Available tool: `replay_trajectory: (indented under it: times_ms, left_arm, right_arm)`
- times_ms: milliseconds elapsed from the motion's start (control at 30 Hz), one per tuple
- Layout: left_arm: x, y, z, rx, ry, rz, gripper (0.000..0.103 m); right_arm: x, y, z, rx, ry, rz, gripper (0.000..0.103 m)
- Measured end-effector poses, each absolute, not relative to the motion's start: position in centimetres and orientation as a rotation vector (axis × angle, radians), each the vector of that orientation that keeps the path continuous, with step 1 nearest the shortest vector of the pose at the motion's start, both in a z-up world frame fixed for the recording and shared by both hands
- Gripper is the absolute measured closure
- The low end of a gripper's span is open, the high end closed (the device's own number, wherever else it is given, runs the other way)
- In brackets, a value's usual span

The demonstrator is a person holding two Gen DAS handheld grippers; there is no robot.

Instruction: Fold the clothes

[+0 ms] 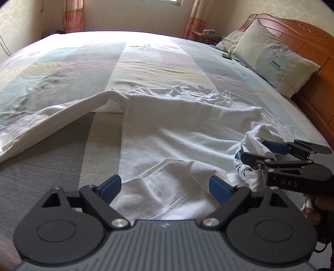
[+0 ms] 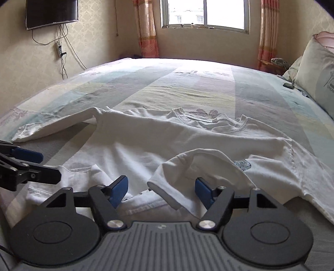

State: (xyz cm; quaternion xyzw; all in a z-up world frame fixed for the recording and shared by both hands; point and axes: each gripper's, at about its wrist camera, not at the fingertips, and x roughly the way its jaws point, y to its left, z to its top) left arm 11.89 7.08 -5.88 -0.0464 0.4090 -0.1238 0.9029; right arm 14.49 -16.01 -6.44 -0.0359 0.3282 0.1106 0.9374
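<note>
A white T-shirt [image 1: 187, 133] lies spread on the bed, neckline [image 2: 208, 123] at the far side and one sleeve [image 1: 52, 123] stretched out to the left. My left gripper [image 1: 165, 187] is open just above the near hem, both blue pads clear of the cloth. To its right, my right gripper [image 1: 253, 150] is open around a bunched, blue-printed part of the shirt [image 1: 244, 168]. In the right wrist view a raised fold of the hem [image 2: 187, 166] stands between the wide-apart fingers of the right gripper [image 2: 161, 189]. The left gripper [image 2: 46, 166] shows at the left edge.
The bed [image 1: 62, 162] has a pastel striped sheet. Pillows [image 1: 275, 60] lean on a wooden headboard [image 1: 309, 48] at the right, with a small dark object [image 1: 226, 56] beside them. A window [image 2: 204, 14], curtains and a wall TV [image 2: 52, 12] lie beyond the bed.
</note>
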Motion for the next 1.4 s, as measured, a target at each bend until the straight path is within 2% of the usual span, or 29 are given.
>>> replay_trajectory:
  times_ms: [133,167,233,433,667,867,1000,1100,1167,1300,1400]
  left_arm:
    - [11.7,8.2,-6.2,-0.113,0.853,-0.236,0.012]
    - [11.7,8.4,-6.3,-0.115,0.856,-0.231,0.012]
    - [11.8,8.5,-6.4,-0.115,0.862,-0.223,0.012]
    - [11.5,7.1,-6.0,-0.079,0.862,-0.258,0.012]
    - [10.6,4.9,-5.0,-0.026,0.851,-0.306,0.012]
    - [9.8,3.7,-4.0,0.002,0.837,-0.33,0.012]
    - [9.7,3.6,-3.9,-0.003,0.842,-0.326,0.012]
    - [9.8,4.7,-3.6,-0.025,0.848,-0.314,0.012]
    - [9.8,5.5,-3.4,-0.04,0.853,-0.305,0.012]
    - [9.9,7.0,-3.0,-0.069,0.861,-0.287,0.012]
    - [9.9,8.2,-2.7,-0.091,0.867,-0.274,0.012]
  right_arm:
    - [14.2,-17.0,-7.3,-0.112,0.689,0.154,0.07]
    - [14.1,-17.5,-7.5,-0.11,0.695,0.141,0.074]
    - [13.5,-18.7,-7.3,-0.079,0.708,0.135,0.092]
    - [8.1,-24.5,-4.0,0.165,0.712,0.197,0.093]
    - [0.0,-32.3,-2.2,0.582,0.674,0.201,0.094]
    - [-4.5,-36.6,-3.4,0.774,0.691,0.13,0.095]
    - [-5.9,-39.4,-6.3,0.855,0.759,0.001,0.095]
    - [-5.9,-40.4,-8.3,0.88,0.824,-0.037,0.091]
    - [-5.9,-40.8,-9.4,0.903,0.842,-0.045,0.084]
    - [-5.1,-40.7,-9.5,0.903,0.822,-0.027,0.062]
    - [-3.9,-39.4,-8.7,0.821,0.814,0.027,0.059]
